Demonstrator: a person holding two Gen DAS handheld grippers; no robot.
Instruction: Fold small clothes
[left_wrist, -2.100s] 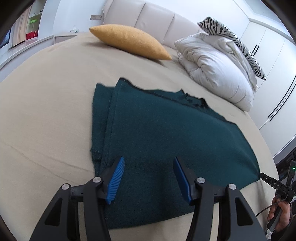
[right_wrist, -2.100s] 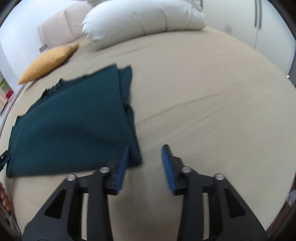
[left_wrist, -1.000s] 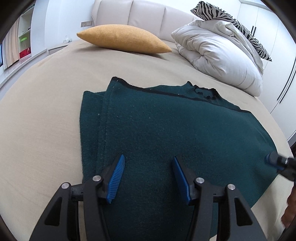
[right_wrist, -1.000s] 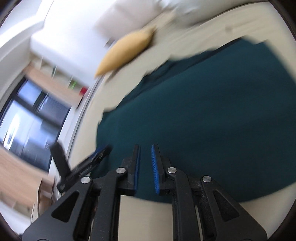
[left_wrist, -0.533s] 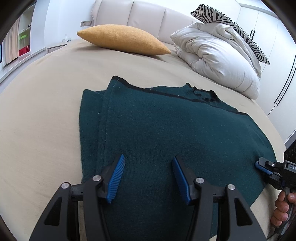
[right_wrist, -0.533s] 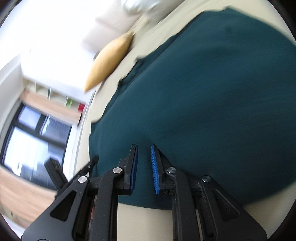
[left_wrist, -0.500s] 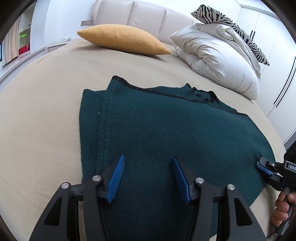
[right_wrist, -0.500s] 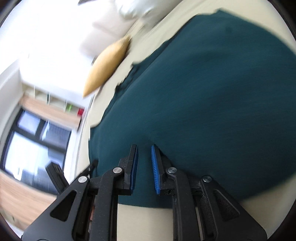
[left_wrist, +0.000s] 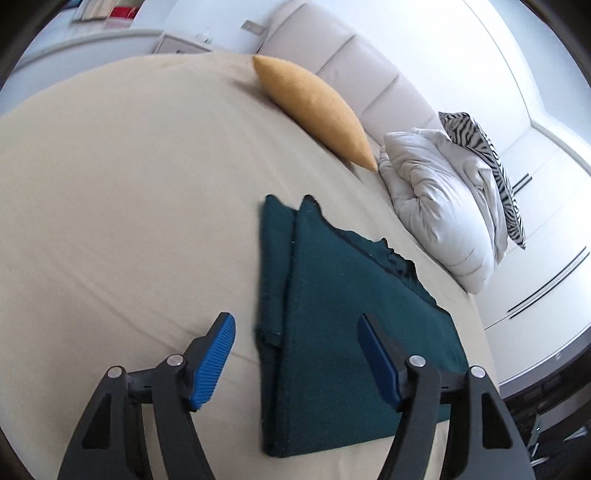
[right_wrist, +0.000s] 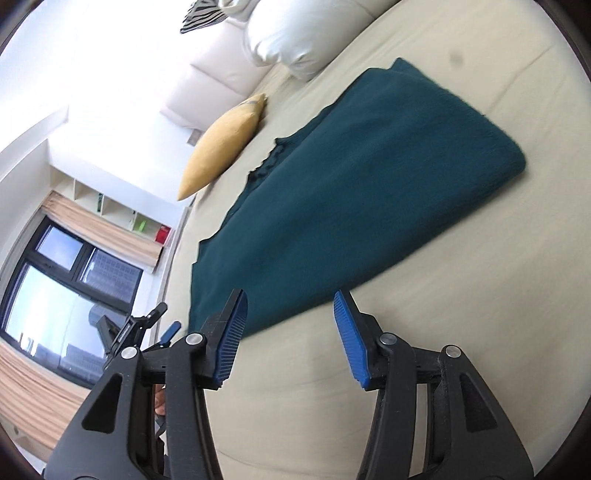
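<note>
A dark green knitted garment (left_wrist: 343, 325) lies folded flat on the beige bed (left_wrist: 110, 221); it also fills the middle of the right wrist view (right_wrist: 354, 192). My left gripper (left_wrist: 297, 354) hovers over the garment's near left edge, its jaws opening, with the edge below them and nothing pressed between the blue pads. My right gripper (right_wrist: 290, 332) hangs above the garment's near edge and the bare sheet (right_wrist: 443, 332). Its jaws are opening too and hold nothing. The left gripper (right_wrist: 162, 332) shows at the far left of the right wrist view.
A mustard cushion (left_wrist: 314, 107) lies by the padded headboard (left_wrist: 351, 66). A bunched white duvet (left_wrist: 443, 206) with a zebra-print pillow (left_wrist: 491, 155) sits beyond the garment. White wardrobe doors (left_wrist: 546, 258) stand past the bed. A window (right_wrist: 55, 295) and shelves are on the other side.
Both grippers have drawn back off the garment and opened wider; the right one was nearly shut before. The left view has shifted leftward and rolled, so the garment now sits right of centre.
</note>
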